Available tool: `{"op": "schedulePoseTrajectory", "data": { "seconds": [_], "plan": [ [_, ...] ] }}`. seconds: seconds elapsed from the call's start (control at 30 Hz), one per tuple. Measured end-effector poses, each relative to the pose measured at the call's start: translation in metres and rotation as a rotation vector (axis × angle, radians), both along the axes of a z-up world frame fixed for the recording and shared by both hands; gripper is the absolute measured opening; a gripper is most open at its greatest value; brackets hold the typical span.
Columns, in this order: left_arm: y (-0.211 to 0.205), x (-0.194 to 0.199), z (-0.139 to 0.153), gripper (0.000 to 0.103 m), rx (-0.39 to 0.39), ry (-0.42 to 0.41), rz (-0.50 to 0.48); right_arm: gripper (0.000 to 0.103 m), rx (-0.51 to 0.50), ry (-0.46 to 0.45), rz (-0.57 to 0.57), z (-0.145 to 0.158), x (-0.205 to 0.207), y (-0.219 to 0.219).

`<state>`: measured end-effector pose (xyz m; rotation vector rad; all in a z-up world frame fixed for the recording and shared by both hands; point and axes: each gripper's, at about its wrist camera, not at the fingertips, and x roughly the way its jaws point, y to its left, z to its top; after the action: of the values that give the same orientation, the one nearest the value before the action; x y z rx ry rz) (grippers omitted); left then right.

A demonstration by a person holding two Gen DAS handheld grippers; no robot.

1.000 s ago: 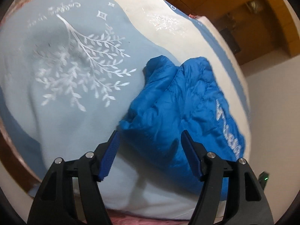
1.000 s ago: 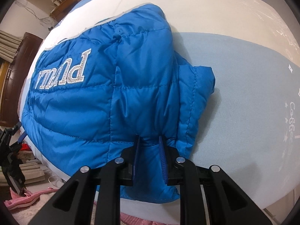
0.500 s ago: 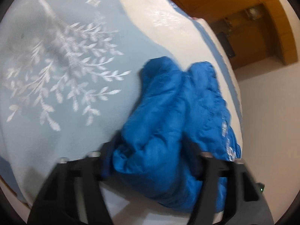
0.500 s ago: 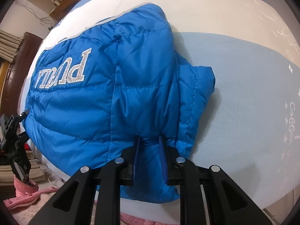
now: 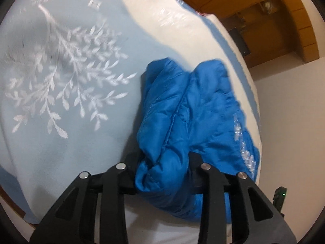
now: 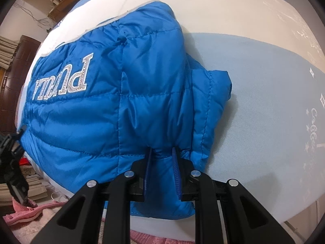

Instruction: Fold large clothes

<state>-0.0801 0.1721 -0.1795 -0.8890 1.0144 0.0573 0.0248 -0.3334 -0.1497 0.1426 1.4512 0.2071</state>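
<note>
A blue quilted puffer jacket (image 6: 121, 105) with silver lettering lies bunched near the edge of a bed covered in a pale blue and white sheet (image 6: 264, 101). My right gripper (image 6: 162, 152) is shut on a fold of the jacket's near edge, and its blue pads pinch the fabric. In the left wrist view the same jacket (image 5: 193, 105) bulges up between the fingers of my left gripper (image 5: 165, 158). Those jaws are closing on a thick wad of the fabric, which hides the pads. White leaf embroidery marks the sheet (image 5: 61, 142) to the left of the jacket.
The bed's edge runs just below both grippers. Wooden wall panels and shelves (image 5: 274, 20) stand beyond the far side of the bed. Dark wood furniture (image 6: 18, 71) and a pink cloth (image 6: 24, 213) on the floor lie off the bed's left side.
My left gripper came down and forward onto the jacket's end, and its jaws narrowed from wide open to squeezing the bunched fabric. The right gripper has kept still with its grip.
</note>
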Motion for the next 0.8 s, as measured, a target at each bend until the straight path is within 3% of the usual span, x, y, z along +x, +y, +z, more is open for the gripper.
{"op": "schedulePoseTrajectory", "data": {
  "seconds": [0.17,0.33,0.67,0.8],
  "plan": [
    [0.008,-0.003,-0.018,0.038,-0.051,-0.006,-0.009,0.019,0.001,0.005,-0.010,-0.002,0.001,0.000],
    [0.004,0.000,-0.019,0.038,-0.010,-0.016,-0.035,0.019,0.003,0.007,-0.014,-0.005,0.002,-0.001],
    [-0.001,0.004,-0.015,0.038,-0.005,-0.012,-0.023,0.019,0.025,-0.002,-0.016,-0.007,-0.002,-0.009],
    [-0.007,0.005,0.000,0.037,0.056,-0.002,-0.036,0.020,0.045,0.000,-0.023,-0.004,-0.003,-0.016]
  ]
}}
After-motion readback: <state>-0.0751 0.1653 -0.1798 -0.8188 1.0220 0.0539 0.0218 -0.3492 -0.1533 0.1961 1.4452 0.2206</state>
